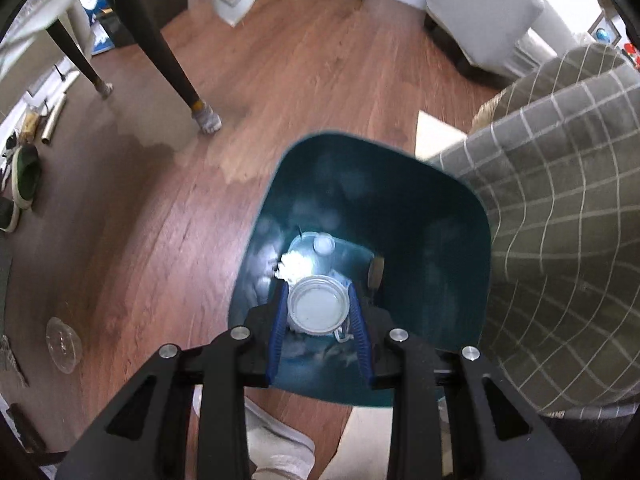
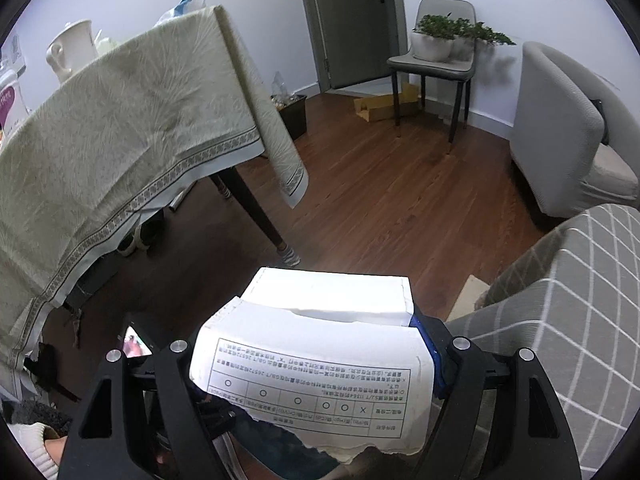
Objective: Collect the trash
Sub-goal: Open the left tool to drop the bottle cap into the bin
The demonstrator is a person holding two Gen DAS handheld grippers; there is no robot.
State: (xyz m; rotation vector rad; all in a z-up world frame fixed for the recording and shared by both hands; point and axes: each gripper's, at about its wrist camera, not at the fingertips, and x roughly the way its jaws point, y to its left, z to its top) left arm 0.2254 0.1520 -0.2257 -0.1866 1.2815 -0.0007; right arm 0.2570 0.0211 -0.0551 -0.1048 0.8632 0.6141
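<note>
Left wrist view: the left gripper (image 1: 319, 312) points steeply down over the open mouth of a teal trash bin (image 1: 476, 248), its blue fingers (image 1: 279, 322) clamped on either side of a small clear plastic cup (image 1: 318, 307) seen from its base. At the bottom of the bin lie a crumpled white tissue (image 1: 294, 266) and a small round lid (image 1: 323, 245). To do this step well, the cup should stay centred over the opening and be let go only once it is clearly inside the rim, so it drops straight and does not bounce off the wall. A grey checked cushion (image 1: 560, 240) touches or overlaps the bin's right edge, narrowing the approach from that side. A dark table leg (image 1: 160, 48) stands well apart at far left, and a clear lid (image 1: 63, 345) lies on the wood floor (image 1: 300, 72) at near left, likely more trash.

Right wrist view: the right gripper (image 2: 320, 360) holds a folded, torn printed paper sheet (image 2: 320, 360) between its jaws; the pads are mostly hidden by the paper. The bin is out of sight here. A cloth-covered table (image 2: 120, 128) hangs close on the left, and the checked cushion (image 2: 568, 320) crowds the right.
</note>
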